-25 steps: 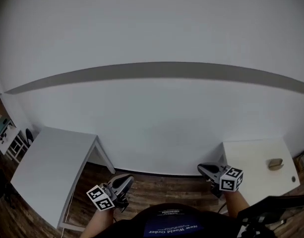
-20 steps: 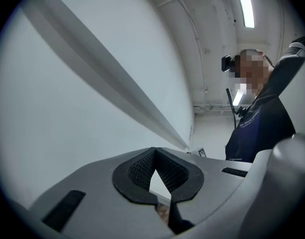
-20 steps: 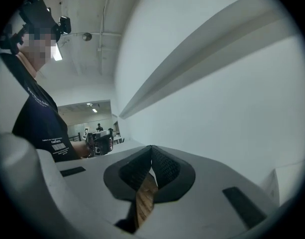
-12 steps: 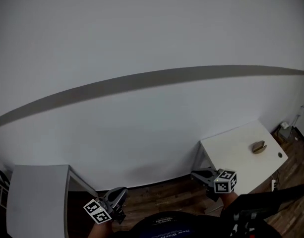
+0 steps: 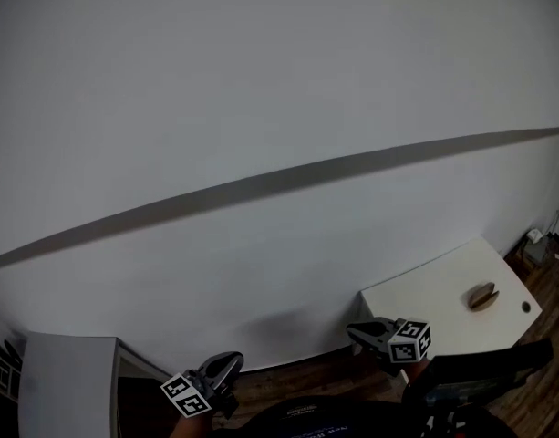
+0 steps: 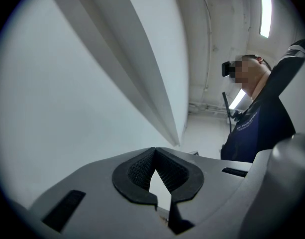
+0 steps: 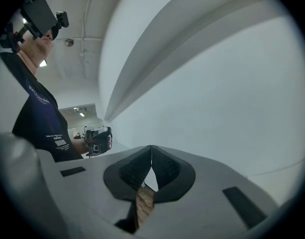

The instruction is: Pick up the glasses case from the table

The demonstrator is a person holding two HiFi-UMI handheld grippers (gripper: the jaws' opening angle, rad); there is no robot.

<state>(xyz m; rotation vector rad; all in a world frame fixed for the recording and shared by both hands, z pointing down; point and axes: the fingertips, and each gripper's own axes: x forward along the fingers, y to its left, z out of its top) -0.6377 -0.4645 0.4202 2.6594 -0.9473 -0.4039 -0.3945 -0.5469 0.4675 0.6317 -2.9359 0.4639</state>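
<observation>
Closest to me, at the bottom of the head view, I hold both tools low in front of my dark shirt. The left gripper has its jaws closed tip to tip; in the left gripper view the black pads meet at their front ends, with nothing between them. The right gripper is closed the same way, its pads touching at the front and holding nothing.

In the right gripper view, a strip of wooden floor shows through the gap behind the pads. Below and between the tools lies that brown plank floor.

Beyond my right gripper stands a white table, its near corner just beside the jaws. The glasses case lies on that tabletop toward the far right, well apart from both grippers. It is a small brown oval, too small for me to tell whether it is shut or what it holds. A second pale table sits at far left. Behind everything rises a white wall crossed by a grey band.
</observation>
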